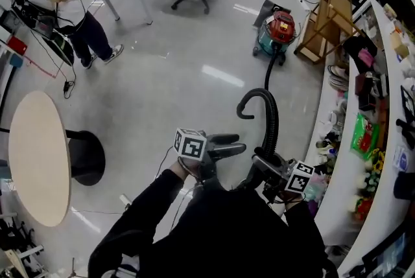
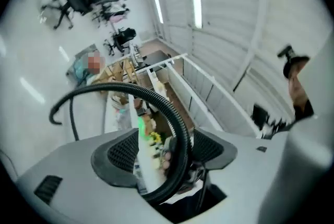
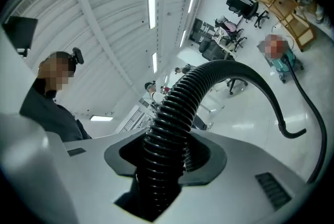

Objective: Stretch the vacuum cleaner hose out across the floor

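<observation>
Right hand-held gripper (image 3: 166,160) pinches the black hose (image 1: 273,120), which arches up from the vacuum cleaner (image 1: 275,32) across the floor (image 1: 194,89), while the left hand-held gripper (image 2: 164,152) is spread loosely around it, so a hard pull may tip the cleaner.

I can read no word, number or brand in any view. The cube (image 1: 190,144) on my left gripper (image 1: 228,144) and the cube (image 1: 300,177) on my right gripper (image 1: 267,163), at the lower middle of the head view, bear only black-and-white square patterns with no letters. Any marks on the red-topped vacuum cleaner (image 1: 277,29) at upper right, and on the green packet (image 1: 364,135) on the counter (image 1: 342,192) at the right, are too small to make out.
</observation>
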Demonstrator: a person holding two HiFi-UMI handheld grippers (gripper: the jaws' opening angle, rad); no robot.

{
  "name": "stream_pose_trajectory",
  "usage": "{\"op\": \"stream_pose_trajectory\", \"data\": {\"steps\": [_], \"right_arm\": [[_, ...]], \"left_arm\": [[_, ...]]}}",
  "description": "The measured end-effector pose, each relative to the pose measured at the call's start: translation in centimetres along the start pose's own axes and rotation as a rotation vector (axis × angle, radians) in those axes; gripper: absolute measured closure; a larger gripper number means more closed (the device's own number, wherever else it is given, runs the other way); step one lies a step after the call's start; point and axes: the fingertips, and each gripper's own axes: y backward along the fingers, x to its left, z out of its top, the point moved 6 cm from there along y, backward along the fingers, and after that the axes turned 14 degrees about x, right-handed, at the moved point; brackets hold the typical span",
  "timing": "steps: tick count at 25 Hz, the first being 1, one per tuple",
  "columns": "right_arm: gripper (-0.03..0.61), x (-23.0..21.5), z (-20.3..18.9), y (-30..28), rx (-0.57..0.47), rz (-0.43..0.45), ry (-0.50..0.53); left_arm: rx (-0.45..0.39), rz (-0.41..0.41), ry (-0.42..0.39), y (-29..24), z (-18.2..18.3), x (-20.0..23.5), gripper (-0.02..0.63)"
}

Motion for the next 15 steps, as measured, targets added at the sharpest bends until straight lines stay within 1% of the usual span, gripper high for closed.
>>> {"op": "stream_pose_trajectory", "data": {"steps": [1, 2, 3, 4, 5, 7, 8, 11, 15], "right_arm": [[0.394, 0.6, -0.9, 0.1, 0.022, -0.009, 0.027], [0.396, 1.2, -1.7, 0.3, 0.047, -0.017, 0.061], [0.396, 1.8, -2.5, 0.5, 0.074, -0.023, 0.098], [0.396, 2.3, -3.3, 0.8, 0.096, -0.024, 0.134], [0.396, 2.8, -4.2, 1.2, 0.110, -0.019, 0.163], [0.396, 4.0, -6.5, 2.3, 0.115, -0.002, 0.192], [0.396, 4.8, -8.0, 3.0, 0.117, 0.004, 0.201], [0.396, 6.9, -13.5, 5.0, 0.172, -0.004, 0.259], [0.394, 8.1, -18.6, 9.1, 0.219, -0.036, 0.363]], "left_arm": [[-0.031, -0.069, 0.084, -0.9, -0.1, -0.3, 0.287], [-0.052, -0.122, 0.147, -1.9, -0.3, -0.6, 0.287], [-0.067, -0.156, 0.184, -2.8, -0.5, -1.1, 0.287], [-0.075, -0.172, 0.198, -3.7, -0.5, -1.6, 0.287], [-0.075, -0.172, 0.190, -4.6, -0.7, -2.2, 0.287], [-0.062, -0.159, 0.164, -6.4, -1.6, -3.4, 0.287], [-0.055, -0.161, 0.173, -7.2, -2.5, -4.1, 0.287], [-0.045, -0.201, 0.240, -9.9, -6.0, -6.6, 0.287], [-0.013, -0.169, 0.253, -15.0, -11.1, -8.4, 0.287]]}}
